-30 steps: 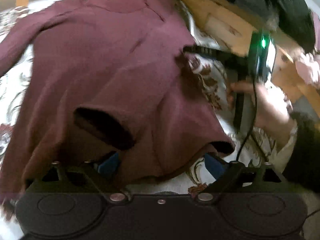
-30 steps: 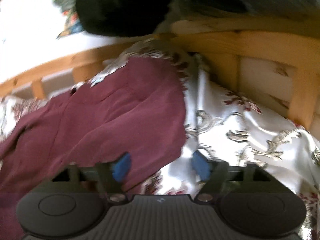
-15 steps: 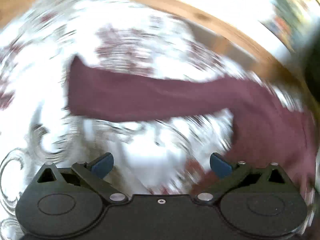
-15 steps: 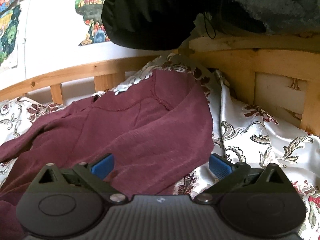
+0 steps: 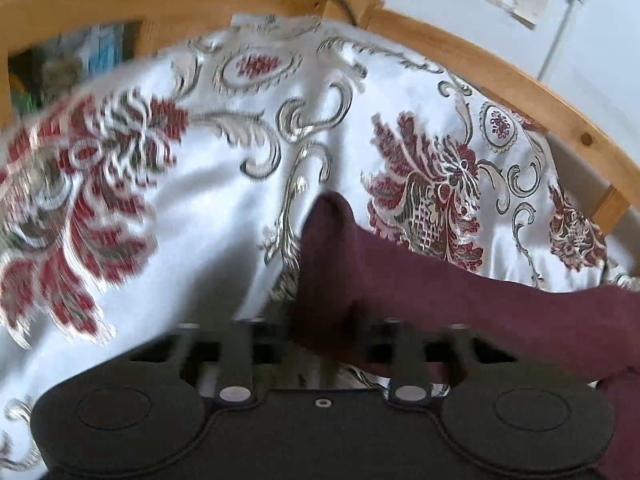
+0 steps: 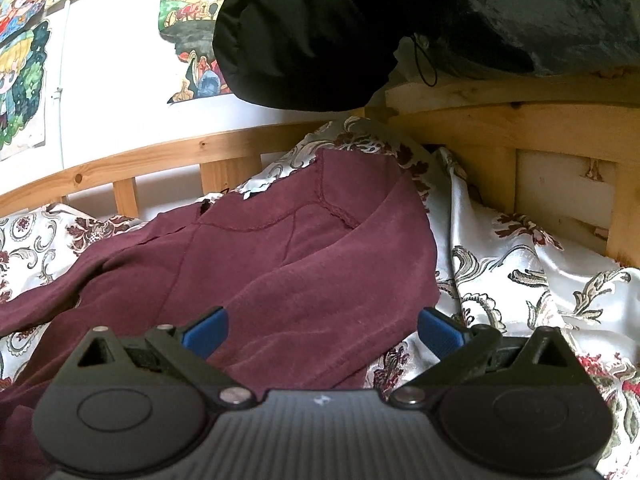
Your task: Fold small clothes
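Observation:
A maroon long-sleeved top (image 6: 288, 264) lies spread on the patterned bedspread, neckline toward the far rail. In the left wrist view its sleeve (image 5: 460, 296) runs in from the right, and its cuff end (image 5: 328, 236) sits between the closed-in jaws of my left gripper (image 5: 320, 344), which is shut on it. My right gripper (image 6: 320, 332) is open, its blue pads (image 6: 206, 334) low over the top's near right part, holding nothing.
A white bedspread with red and gold floral pattern (image 5: 224, 208) covers the bed (image 6: 540, 280). A wooden bed rail (image 5: 500, 76) curves behind it, and a wooden headboard (image 6: 560, 152) stands at the right. A black bag or jacket (image 6: 400, 28) hangs above. Posters are on the wall (image 6: 24, 80).
My left gripper let go of the top's body, swung left to the sleeve, and has now shut on its cuff end. My right gripper opened and has stayed open over the top.

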Demonstrator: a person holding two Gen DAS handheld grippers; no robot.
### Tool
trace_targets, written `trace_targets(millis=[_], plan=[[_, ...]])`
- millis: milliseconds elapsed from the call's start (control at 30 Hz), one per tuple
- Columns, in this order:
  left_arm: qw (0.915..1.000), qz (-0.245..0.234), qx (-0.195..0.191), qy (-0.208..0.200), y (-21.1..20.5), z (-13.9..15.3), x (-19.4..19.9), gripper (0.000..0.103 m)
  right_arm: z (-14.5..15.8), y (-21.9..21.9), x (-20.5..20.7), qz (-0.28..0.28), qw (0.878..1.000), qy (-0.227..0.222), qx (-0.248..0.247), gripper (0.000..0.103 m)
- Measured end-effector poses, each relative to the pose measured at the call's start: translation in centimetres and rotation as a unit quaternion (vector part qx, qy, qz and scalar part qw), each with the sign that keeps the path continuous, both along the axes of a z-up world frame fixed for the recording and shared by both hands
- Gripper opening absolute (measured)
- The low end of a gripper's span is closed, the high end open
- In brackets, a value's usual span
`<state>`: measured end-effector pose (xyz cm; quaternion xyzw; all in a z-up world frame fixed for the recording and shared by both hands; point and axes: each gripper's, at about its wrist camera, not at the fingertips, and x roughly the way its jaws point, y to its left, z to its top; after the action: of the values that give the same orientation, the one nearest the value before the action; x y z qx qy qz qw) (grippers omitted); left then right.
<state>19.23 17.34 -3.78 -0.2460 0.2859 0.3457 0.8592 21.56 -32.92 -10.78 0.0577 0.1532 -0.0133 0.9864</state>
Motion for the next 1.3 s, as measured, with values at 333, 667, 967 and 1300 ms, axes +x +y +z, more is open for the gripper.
trace_targets(millis=[333, 667, 967, 1300], plan=[[0.9782, -0.107, 0.138, -0.113, -4.8, 6.3, -1.3, 0.015, 0.8, 0.5, -0.8, 0.010, 1.000, -0.018, -0.003, 0.103], [0.8918, -0.307, 0.221, -0.248, -15.2, 13.4, -1.0, 0.015, 1.4, 0.2, -1.2, 0.000, 1.000, -0.028, 0.007, 0.103], [0.8087, -0.498, 0.183, -0.253, -23.5, 11.6, -0.2, 0.014, 1.3, -0.5, -1.2, -0.013, 0.999, -0.027, 0.017, 0.103], [0.7736, -0.588, 0.121, -0.203, -28.1, 7.1, 1.6, 0.010, 1.1, -1.9, -1.2, -0.038, 0.998, -0.021, 0.041, 0.103]])
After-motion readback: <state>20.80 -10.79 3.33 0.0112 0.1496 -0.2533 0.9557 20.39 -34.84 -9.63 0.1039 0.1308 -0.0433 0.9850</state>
